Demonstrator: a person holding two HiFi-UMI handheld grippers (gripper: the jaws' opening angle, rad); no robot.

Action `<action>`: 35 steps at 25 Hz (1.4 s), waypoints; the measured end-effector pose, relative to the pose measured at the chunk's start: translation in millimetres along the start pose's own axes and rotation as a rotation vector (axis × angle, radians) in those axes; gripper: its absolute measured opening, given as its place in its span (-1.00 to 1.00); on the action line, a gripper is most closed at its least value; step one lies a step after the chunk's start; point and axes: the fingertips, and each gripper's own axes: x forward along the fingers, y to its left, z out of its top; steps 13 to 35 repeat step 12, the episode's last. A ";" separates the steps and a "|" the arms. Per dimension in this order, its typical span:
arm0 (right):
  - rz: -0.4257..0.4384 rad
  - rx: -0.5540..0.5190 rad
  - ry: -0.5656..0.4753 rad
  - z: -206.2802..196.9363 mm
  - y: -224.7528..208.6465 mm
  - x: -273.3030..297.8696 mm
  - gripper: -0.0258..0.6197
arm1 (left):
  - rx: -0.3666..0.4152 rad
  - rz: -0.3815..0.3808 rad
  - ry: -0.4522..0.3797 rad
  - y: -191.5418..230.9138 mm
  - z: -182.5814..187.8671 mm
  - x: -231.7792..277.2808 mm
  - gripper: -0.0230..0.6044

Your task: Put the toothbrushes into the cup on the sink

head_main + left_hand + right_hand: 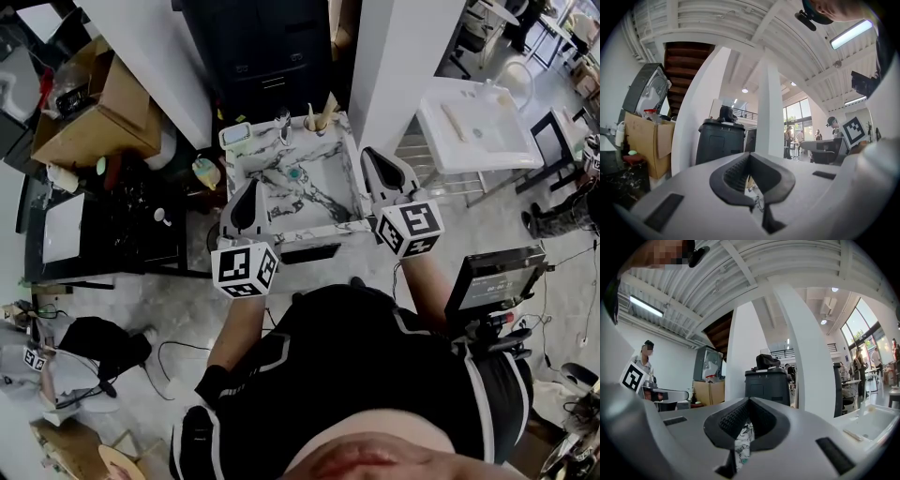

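Note:
The marble-patterned sink (pixel 330 225) stands straight ahead of me in the head view. On its back rim is a cup (pixel 319 122) with two pale toothbrush handles (pixel 328 103) sticking up out of it. A faucet (pixel 283 122) and a small dish (pixel 236 134) sit beside it. My left gripper (pixel 250 187) hangs over the sink's near left corner, and my right gripper (pixel 370 155) is over its right rim. Both point up and away from the basin. The left gripper (pixel 750 161) and the right gripper (pixel 749 401) are shut with nothing between the pads.
A black bin (pixel 267 47) stands behind the sink between two white pillars (pixel 389 56). To the left are a cardboard box (pixel 89 112) and a cluttered black table (pixel 103 225). A white washbasin stand (pixel 473 122) and a monitor (pixel 492 281) are on the right.

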 end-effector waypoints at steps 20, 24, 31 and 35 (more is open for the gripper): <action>0.035 0.008 0.013 1.1 -19.7 -1.9 -0.85 | -0.022 0.040 0.015 -20.5 -4.2 6.5 -0.91; 0.035 0.008 0.013 1.1 -19.7 -1.9 -0.85 | -0.022 0.040 0.015 -20.5 -4.2 6.5 -0.91; 0.035 0.008 0.013 1.1 -19.7 -1.9 -0.85 | -0.022 0.040 0.015 -20.5 -4.2 6.5 -0.91; 0.035 0.008 0.013 1.1 -19.7 -1.9 -0.85 | -0.022 0.040 0.015 -20.5 -4.2 6.5 -0.91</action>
